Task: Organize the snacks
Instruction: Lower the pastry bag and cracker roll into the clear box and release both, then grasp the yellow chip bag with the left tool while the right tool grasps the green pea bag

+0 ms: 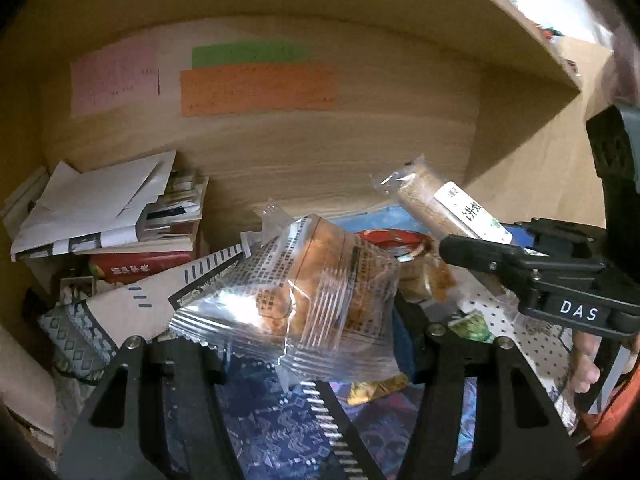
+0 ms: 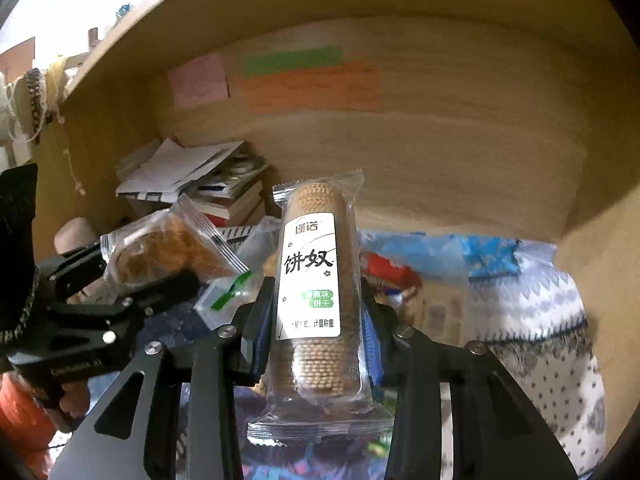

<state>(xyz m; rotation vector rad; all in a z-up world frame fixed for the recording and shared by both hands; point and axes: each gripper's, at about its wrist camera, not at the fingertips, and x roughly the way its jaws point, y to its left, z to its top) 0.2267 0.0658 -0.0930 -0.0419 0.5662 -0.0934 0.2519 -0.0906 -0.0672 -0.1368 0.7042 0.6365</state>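
Observation:
My left gripper (image 1: 308,340) is shut on a clear packet of a golden pastry (image 1: 304,296), held up inside a wooden shelf bay; it also shows in the right wrist view (image 2: 168,252). My right gripper (image 2: 316,320) is shut on a long clear packet of round biscuits with a white label (image 2: 314,280), held upright. The same packet shows at the right of the left wrist view (image 1: 444,208), with the right gripper (image 1: 480,258) beside mine. Below lie more snack packets (image 1: 416,276) on patterned fabric.
A stack of books and papers (image 1: 116,216) fills the back left corner. Pink, green and orange notes (image 1: 256,88) hang on the back wall. A blue bag (image 2: 460,256) and white patterned cloth (image 2: 540,320) lie to the right. The shelf side wall (image 1: 520,152) stands at the right.

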